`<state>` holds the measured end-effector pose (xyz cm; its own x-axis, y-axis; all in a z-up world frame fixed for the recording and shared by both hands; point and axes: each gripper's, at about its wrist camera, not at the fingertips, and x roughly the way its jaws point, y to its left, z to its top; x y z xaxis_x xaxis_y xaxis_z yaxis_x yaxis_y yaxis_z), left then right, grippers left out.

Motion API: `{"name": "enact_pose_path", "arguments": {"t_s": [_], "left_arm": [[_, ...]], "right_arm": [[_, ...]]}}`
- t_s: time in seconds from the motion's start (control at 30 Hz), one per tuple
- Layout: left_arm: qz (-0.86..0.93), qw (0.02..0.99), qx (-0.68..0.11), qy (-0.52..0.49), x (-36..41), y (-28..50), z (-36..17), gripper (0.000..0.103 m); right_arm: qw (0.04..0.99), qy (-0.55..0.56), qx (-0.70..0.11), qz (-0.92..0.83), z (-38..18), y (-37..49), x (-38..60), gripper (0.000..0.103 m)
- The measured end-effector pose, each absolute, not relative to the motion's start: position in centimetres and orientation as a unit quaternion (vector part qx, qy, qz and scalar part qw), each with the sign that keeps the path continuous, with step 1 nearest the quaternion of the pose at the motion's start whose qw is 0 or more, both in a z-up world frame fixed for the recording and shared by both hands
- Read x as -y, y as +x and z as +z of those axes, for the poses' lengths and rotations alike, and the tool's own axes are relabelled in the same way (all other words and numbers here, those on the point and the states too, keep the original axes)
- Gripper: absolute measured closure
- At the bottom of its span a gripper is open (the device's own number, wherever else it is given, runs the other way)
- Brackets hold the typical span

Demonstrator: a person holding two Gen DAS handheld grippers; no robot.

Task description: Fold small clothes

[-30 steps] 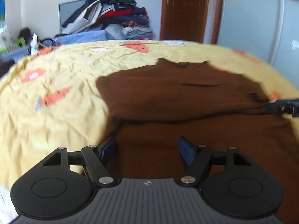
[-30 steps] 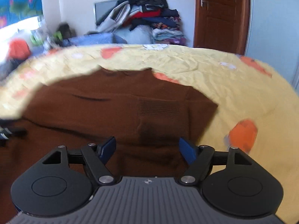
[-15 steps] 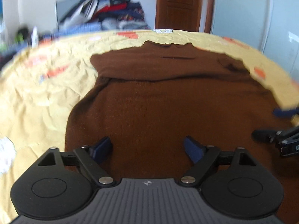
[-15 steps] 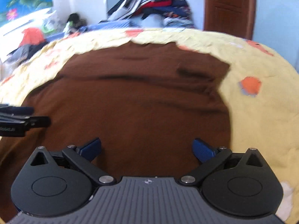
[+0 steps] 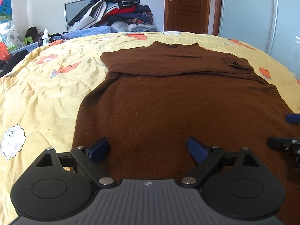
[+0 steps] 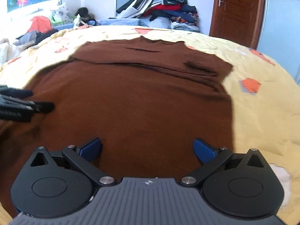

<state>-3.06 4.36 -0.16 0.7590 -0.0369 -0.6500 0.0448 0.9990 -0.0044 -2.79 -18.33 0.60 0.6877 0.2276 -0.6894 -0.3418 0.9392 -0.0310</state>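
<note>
1. Brown knitted sweater (image 5: 178, 101) lies flat on the yellow quilted bedspread with orange and white animal prints (image 5: 46, 86); it fills the middle of the bed, nearer the right side in the left wrist view.
2. Long axis runs near to far: hem at the near end under both grippers, collar (image 5: 175, 46) at the far end, pointing toward the wall.
3. Sleeves are folded across the chest as a band (image 6: 150, 60) at the far end; a bunched cuff sits far right (image 5: 236, 63).
4. Left gripper (image 5: 148, 150): blue-padded fingers spread wide, nothing between them, above the near hem. Whether the pads touch the knit, cannot tell.
5. Right gripper (image 6: 148, 150): fingers likewise spread wide and holding nothing, over the near right part of the sweater; its right finger is near the sweater's right edge.
6. No proper containers visible; far beyond the bed a heap of mixed clothes (image 5: 114, 13) is stacked against the white wall, brown wooden door (image 5: 187, 7) to its right.
</note>
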Motion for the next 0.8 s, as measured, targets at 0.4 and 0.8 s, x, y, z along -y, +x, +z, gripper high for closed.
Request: {"name": "enact_pose_path", "arguments": {"t_s": [0.4, 0.8], "left_arm": [[-0.019, 0.935, -0.355, -0.005, -5.2, -5.7, 0.9, 0.008], [-0.190, 0.812, -0.399, -0.381, -16.2, -12.6, -0.9, 0.008]], "right_arm": [[0.910, -0.084, -0.364, 0.182, 0.7, -7.1, 18.6, 0.000], [0.792, 0.359, -0.458, 0.183, 1.8, -8.0, 35.3, 0.005]]}}
